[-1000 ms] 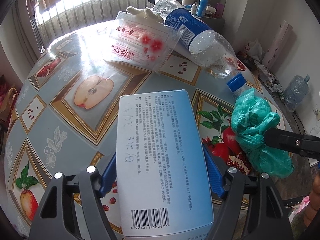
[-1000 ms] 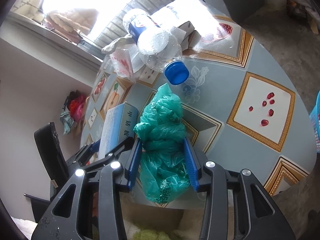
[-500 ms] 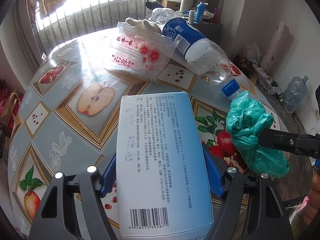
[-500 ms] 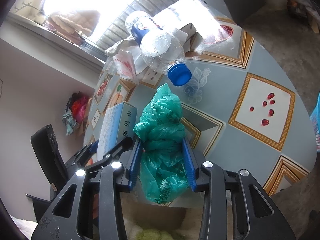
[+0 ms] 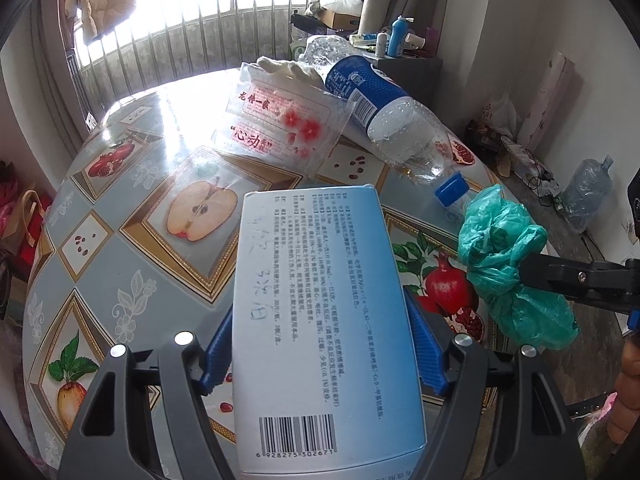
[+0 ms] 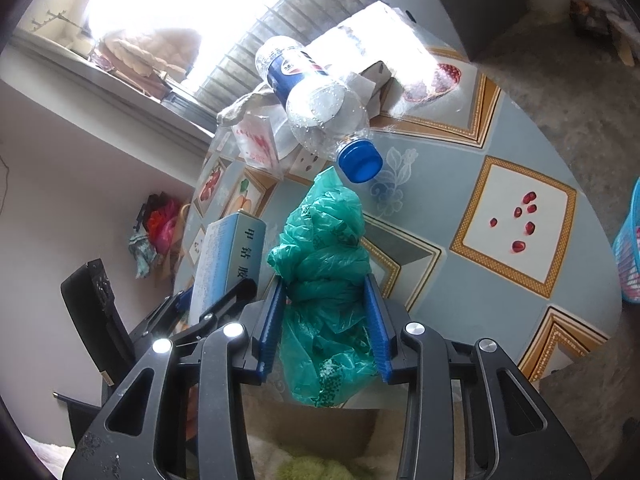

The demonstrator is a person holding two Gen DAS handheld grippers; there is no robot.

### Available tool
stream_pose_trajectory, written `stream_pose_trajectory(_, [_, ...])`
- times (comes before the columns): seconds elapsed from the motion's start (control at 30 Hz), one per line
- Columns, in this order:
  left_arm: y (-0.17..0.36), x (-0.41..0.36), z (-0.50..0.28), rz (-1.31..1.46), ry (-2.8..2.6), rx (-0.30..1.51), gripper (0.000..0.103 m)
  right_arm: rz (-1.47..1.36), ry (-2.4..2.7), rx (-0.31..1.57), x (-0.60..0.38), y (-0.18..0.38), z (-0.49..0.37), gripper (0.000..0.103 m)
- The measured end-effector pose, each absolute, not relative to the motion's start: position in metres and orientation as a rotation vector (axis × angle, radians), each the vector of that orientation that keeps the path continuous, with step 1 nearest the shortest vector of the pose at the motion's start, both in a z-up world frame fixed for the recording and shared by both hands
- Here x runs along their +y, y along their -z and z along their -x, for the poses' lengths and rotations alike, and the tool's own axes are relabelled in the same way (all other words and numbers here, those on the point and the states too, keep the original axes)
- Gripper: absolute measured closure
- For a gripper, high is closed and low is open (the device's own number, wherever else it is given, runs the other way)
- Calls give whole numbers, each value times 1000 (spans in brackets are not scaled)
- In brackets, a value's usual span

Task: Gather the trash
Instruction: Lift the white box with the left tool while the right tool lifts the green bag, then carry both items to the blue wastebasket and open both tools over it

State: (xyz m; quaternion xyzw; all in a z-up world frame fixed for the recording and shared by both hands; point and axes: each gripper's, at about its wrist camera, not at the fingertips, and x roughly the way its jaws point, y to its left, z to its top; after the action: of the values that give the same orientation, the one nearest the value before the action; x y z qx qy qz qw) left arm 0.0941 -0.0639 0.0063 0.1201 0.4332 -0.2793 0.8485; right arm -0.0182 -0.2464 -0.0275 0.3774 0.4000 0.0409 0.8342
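Note:
My left gripper [image 5: 318,342] is shut on a pale blue carton [image 5: 320,320] with printed text and a barcode, held above the table near its front edge. The carton [image 6: 226,264] also shows at the left in the right wrist view. My right gripper [image 6: 326,328] is shut on a crumpled green plastic bag [image 6: 324,280], which bulges out past the blue pads. The same bag [image 5: 508,264] hangs to the right of the carton. On the table beyond lie an empty clear bottle [image 5: 384,116] with a blue label and blue cap [image 6: 359,159], a clear printed wrapper [image 5: 280,120] and a pale glove [image 5: 288,68].
The round table [image 5: 120,216] has a fruit-patterned cloth. A window with bars is behind it. A cabinet with small bottles [image 5: 400,40], floor clutter and a large water jug [image 5: 584,192] stand at the right. A blue basket [image 6: 628,248] sits beside the table; a black chair [image 6: 96,312] is at the left.
Both views have tilted slightly, so the table's far trash sits lower in frame. Both grips are unchanged and both hands stay about where they were.

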Motion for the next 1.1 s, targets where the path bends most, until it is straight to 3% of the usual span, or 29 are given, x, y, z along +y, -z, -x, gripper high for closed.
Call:
stream_pose_trajectory(0.7, [-48, -73, -79, -240, 673, 814, 31, -865, 2, 715, -272, 9, 66, 67])
stream_pose_trajectory(1.1, [-75, -118, -55, -285, 788, 758, 31, -903, 50, 608, -301, -2, 102, 67])
